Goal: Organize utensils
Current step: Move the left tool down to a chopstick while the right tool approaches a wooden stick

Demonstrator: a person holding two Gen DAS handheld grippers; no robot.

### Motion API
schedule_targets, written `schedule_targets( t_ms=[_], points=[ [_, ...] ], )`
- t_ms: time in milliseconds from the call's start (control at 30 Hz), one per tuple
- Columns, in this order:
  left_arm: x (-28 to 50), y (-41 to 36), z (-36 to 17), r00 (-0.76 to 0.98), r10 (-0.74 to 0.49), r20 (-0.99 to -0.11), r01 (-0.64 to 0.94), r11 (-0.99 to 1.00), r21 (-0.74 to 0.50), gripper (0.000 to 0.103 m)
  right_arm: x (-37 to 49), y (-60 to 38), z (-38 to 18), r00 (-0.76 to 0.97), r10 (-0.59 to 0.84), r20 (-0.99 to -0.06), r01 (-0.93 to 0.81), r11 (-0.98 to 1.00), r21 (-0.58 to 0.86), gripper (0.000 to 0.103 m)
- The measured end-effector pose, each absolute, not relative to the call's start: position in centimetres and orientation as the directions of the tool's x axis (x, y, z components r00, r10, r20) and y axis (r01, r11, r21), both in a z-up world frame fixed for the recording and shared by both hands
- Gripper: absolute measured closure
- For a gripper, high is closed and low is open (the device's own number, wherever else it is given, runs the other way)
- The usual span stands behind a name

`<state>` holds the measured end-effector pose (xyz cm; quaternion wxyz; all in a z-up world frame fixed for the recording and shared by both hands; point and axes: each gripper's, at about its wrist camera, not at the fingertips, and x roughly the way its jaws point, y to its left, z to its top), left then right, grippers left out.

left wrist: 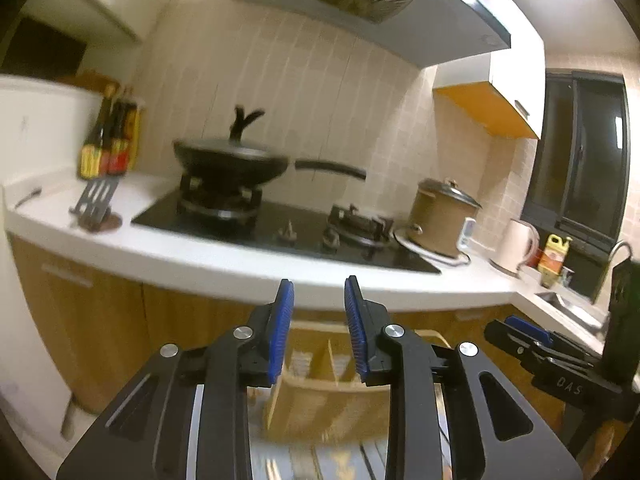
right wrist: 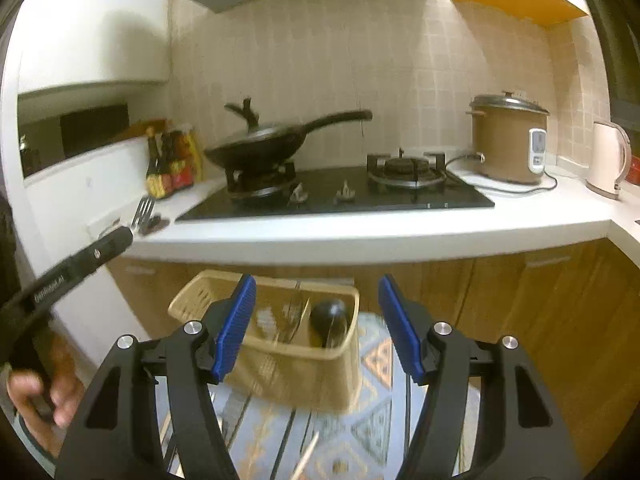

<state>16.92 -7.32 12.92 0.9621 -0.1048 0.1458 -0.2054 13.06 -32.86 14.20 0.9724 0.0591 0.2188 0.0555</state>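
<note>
Right wrist view: both tongs, right tongs (right wrist: 318, 322) and left tongs (left wrist: 318, 330), gape empty above the utensil basket (right wrist: 280, 356).
Utensils inside look light, stiff, slippery; best pinched mid-handle.

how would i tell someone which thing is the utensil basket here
Start at the black hob on the white counter, then look down in front of the wooden cabinets. The utensil basket sits there on a patterned mat: the only tan plastic container, split by dividers, with a black round-headed utensil in one compartment.
</note>
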Motion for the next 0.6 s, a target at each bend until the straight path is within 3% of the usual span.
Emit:
schedule_targets(
  t_ms=[333,600],
  points=[
    [16.9,-2.6,7.7,0.656,-0.466,-0.594,0.334,0.885,-0.326,0.078,11.4,-29.2,10.6,0.663,0.252,-0.705,-0.163,0.968,0.192,0.047],
    [17.0,-2.4,1.7,0.430,-0.521,-0.737,0.349,0.849,-0.397,0.079,12.6,-27.2,4.9,0.446,0.271,-0.853,-0.153,0.962,0.225,0.059]
  ],
)
